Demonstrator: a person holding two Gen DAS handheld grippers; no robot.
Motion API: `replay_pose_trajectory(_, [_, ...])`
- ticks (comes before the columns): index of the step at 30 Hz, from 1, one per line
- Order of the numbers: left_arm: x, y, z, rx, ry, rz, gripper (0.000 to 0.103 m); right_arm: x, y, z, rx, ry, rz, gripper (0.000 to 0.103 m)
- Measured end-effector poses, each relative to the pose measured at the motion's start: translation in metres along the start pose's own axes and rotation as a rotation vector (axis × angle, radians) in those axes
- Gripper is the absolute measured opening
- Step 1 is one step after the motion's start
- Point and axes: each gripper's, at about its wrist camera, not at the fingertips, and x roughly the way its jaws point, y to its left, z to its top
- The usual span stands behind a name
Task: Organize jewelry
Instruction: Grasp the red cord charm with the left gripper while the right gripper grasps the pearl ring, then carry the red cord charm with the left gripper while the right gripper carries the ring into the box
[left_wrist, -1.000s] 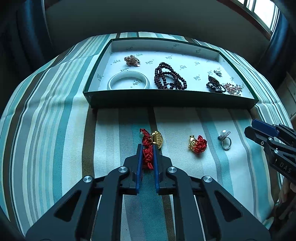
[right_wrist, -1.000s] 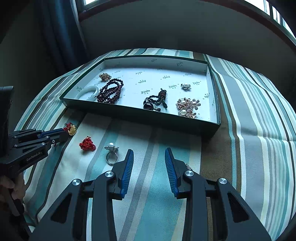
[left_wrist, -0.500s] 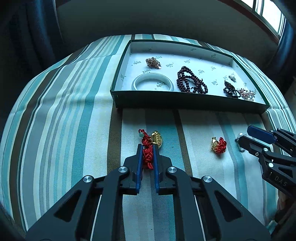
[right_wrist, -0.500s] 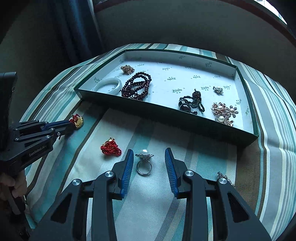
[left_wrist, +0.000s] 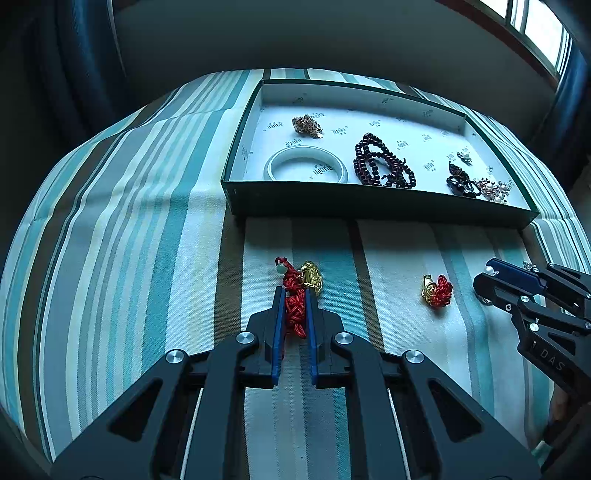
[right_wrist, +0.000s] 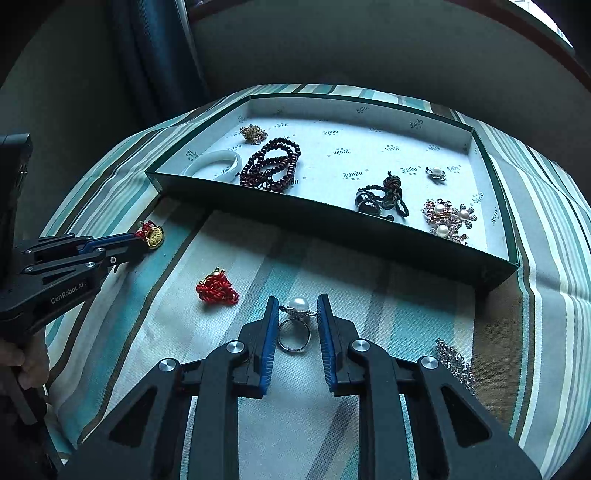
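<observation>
My left gripper (left_wrist: 294, 295) is shut on a red knotted cord (left_wrist: 295, 314) with a gold pendant (left_wrist: 312, 277) that rests on the striped cloth. The right wrist view shows that gripper (right_wrist: 136, 240) at the left with the pendant (right_wrist: 154, 236) at its tip. My right gripper (right_wrist: 297, 304) straddles a silver pearl ring (right_wrist: 293, 332) lying on the cloth. Its jaws are closing, and the pads meet the sides of the ring's setting. A small red knot charm (right_wrist: 217, 288) lies loose between the two grippers. The left wrist view shows it too (left_wrist: 437, 291).
A shallow green box (left_wrist: 369, 206) lined with white paper sits just beyond. It holds a white bangle (left_wrist: 306, 166), a dark bead bracelet (left_wrist: 384, 166), a pearl brooch (right_wrist: 447, 218) and other pieces. A rhinestone piece (right_wrist: 454, 363) lies on the cloth right of my right gripper.
My right gripper shifted left until the pearl ring lay between its fingers, then its jaws narrowed onto it. The left gripper kept its hold on the red cord.
</observation>
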Motion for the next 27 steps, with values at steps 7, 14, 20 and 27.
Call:
replay_pose_trajectory(7, [-0.009,-0.007,0.002,0.012,-0.022,-0.014,0.01,-0.012,-0.001,0.003,0.003,-0.025,-0.004,0.022])
replay_pose_trajectory(14, [-0.025,-0.015,0.01,0.021,-0.058,-0.043,0.01,-0.028,-0.006,0.009,0.011,-0.066,-0.009,0.022])
replay_pose_trajectory(20, [-0.039,-0.026,0.028,0.041,-0.106,-0.076,0.01,-0.04,-0.012,0.022,0.017,-0.114,-0.022,0.022])
replay_pose_trajectory(27, [-0.044,-0.044,0.059,0.072,-0.159,-0.113,0.01,-0.044,-0.024,0.046,0.03,-0.162,-0.035,0.022])
